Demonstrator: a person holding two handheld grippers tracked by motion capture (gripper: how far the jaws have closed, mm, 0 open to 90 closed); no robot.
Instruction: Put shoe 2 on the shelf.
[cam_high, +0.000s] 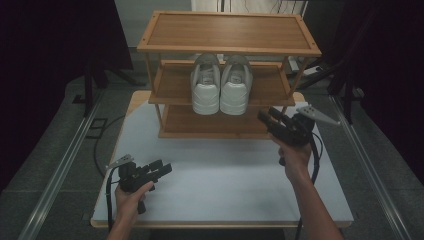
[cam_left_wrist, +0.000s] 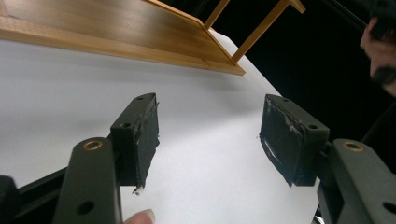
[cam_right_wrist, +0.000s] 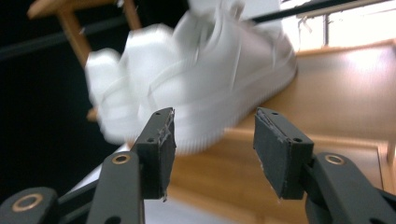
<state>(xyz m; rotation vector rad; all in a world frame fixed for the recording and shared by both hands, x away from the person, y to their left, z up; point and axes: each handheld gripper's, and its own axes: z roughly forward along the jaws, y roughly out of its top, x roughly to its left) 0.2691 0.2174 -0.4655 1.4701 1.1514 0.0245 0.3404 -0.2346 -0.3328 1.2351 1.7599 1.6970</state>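
Forearms and hands enter from the near edge of the white bench (cam_high: 220, 195), which carries a three-tier wooden shoe rack (cam_high: 227, 32) at its far side. On the rack's middle shelf stands a pair of white sneakers (cam_high: 220, 85), side by side and touching, heels toward the person. To their right, the right gripper (cam_high: 267, 117) hangs just off the rack's front edge, aimed at the right sneaker (cam_right_wrist: 205, 79); its jaws stand apart with nothing between them. The left gripper (cam_high: 162, 169) rests low over the bench, well apart from the rack, jaws likewise spread and empty. Judging by this, the step in hand is the reach for the sneakers. The next move calls for advancing the right gripper until its pads straddle the right shoe's heel or side, then closing.
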